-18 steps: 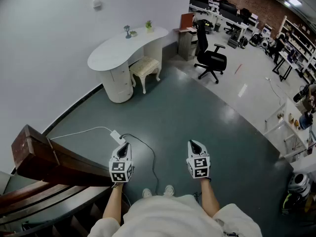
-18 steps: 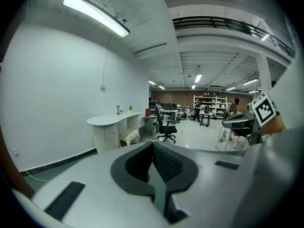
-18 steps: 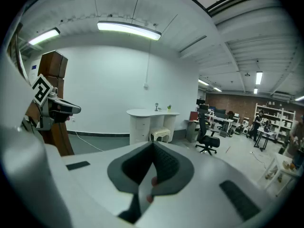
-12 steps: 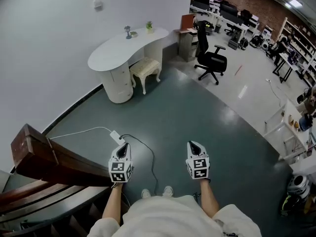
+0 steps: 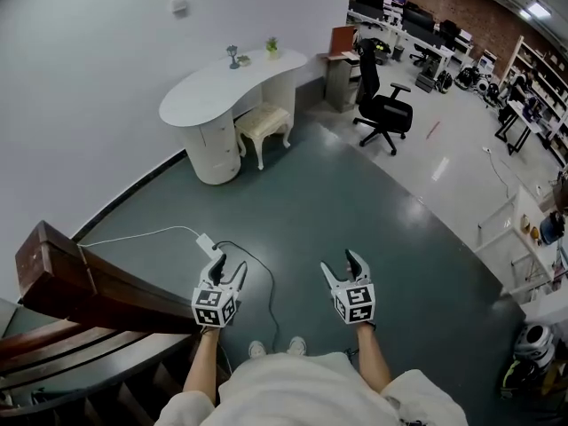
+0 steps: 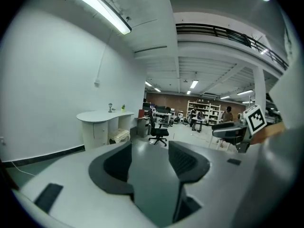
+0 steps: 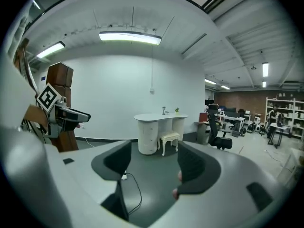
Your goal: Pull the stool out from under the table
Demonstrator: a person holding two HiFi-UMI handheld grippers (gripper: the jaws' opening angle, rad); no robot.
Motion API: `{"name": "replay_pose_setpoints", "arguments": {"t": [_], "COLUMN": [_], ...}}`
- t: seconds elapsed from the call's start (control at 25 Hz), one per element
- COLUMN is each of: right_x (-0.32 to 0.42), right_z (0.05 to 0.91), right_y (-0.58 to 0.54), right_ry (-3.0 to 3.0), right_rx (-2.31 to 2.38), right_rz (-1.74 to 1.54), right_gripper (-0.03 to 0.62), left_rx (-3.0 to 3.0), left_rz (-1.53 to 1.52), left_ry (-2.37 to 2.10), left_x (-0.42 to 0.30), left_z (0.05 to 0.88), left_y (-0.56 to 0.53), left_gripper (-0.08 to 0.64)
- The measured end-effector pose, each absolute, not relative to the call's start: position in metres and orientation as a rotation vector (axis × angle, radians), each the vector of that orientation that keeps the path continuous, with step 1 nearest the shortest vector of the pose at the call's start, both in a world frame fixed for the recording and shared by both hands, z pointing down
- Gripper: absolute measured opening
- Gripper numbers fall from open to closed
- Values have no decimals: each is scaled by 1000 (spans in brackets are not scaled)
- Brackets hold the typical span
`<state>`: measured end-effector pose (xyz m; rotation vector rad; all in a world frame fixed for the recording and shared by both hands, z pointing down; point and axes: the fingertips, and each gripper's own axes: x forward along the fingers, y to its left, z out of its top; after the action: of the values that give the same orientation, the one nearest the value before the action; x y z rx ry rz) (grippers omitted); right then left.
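Stool: The cream padded stool is seen across the grey-green floor, its seat partly beneath the edge of the white curved table and just beside the table's rounded pedestal.
Table top: A small potted plant and a stemmed ornament are noted at the end nearest the wall.
Left gripper: The left gripper is held over the floor, well apart from the stool. Its jaws stand wide apart, and nothing is held or touched between them; only floor is seen through the gap.
Right gripper: The right gripper is held alongside, also well apart from the stool. Its jaws are likewise spread, with nothing gripped.
Floor between: A white power strip is found just ahead of the left gripper, with a black cable looping back towards the person's shoes.
Left flank: A dark wooden stair banister is recorded close beside the left gripper.
Beyond the table: A black office chair stands to the right, near a small cabinet.
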<state>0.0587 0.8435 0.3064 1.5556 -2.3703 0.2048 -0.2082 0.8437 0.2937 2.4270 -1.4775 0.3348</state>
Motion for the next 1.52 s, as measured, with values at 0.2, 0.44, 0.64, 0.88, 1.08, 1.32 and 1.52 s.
{"name": "replay_pose_setpoints", "arguments": {"t": [0.2,0.44,0.64,0.88,1.08,1.32,1.52], "right_x": [84,111,124,129,123,110,101], "right_z": [315,325,335,344,344,326,320], "right_y": [831,811,776,705,616,498,411], "right_ry": [-2360,-2359,-2351,-2324,-2300,-2285,-2273], "right_rx": [1541,1520,1519,1546,1581,1595,1618], "right_rz": [208,233,241,253,267,252,235], "right_gripper": [262,244,232,229,227,226,225], "left_rx": [2407,2394,2394,2402,2420,2442,2441], "left_rz": [354,366,390,382,371,359,360], "left_ry": [-1499,-1521,-1512,-1484,-1443,-1408,-1390], "left_x": [-182,-154,-141,-139,-136,-140,-151], "left_z": [302,305,316,330,336,323,325], "left_y": [831,813,777,702,603,481,391], "left_gripper": [227,227,227,227,227,227,227]}}
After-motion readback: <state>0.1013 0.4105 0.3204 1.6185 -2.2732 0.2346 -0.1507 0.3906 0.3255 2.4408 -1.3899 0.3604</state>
